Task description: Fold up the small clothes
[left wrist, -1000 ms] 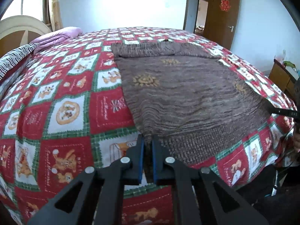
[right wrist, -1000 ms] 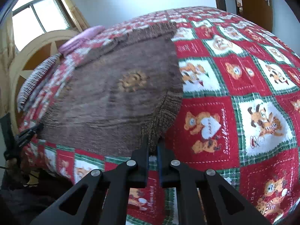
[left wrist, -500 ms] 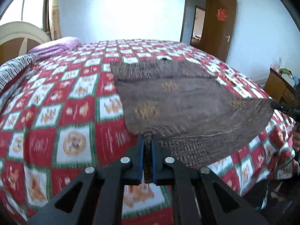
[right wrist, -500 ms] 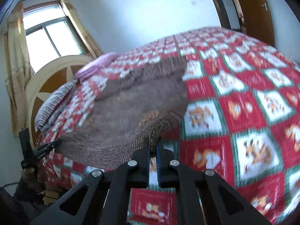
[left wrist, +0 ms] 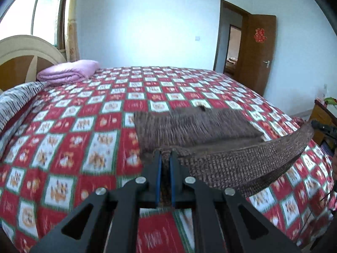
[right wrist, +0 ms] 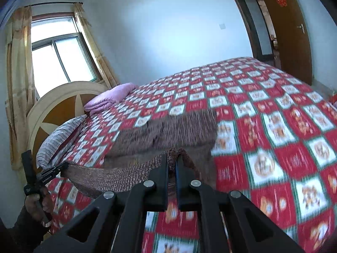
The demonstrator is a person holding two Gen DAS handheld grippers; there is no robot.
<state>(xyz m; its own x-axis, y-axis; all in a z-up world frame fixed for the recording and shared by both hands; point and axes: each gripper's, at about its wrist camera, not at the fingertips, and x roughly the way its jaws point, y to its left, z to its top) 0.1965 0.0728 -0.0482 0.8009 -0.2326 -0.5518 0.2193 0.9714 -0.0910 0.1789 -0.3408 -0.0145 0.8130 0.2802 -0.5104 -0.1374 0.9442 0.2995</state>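
A brown knitted garment (left wrist: 198,126) lies on the bed, its near hem (left wrist: 242,160) lifted off the cover and stretched between both grippers. My left gripper (left wrist: 165,155) is shut on the hem's left corner. My right gripper (right wrist: 173,158) is shut on the right corner of the garment (right wrist: 168,132). The raised hem band (right wrist: 118,175) hangs taut, hiding the garment's middle. In the right wrist view, the left gripper (right wrist: 63,165) shows at the far left, held by a hand (right wrist: 35,206). The tip of the right gripper (left wrist: 316,124) shows at the right edge of the left wrist view.
The bed carries a red, green and white checked cover (left wrist: 84,137) with bear prints. A folded pink blanket (left wrist: 69,71) and a striped pillow (left wrist: 19,99) lie by the rounded headboard (right wrist: 61,107). A wooden door (left wrist: 259,52) stands open; a wooden cabinet (left wrist: 322,116) sits right.
Both grippers have risen and moved toward the far end with the near hem. The garment's near half has lifted off the cover; it lay flat one second ago.
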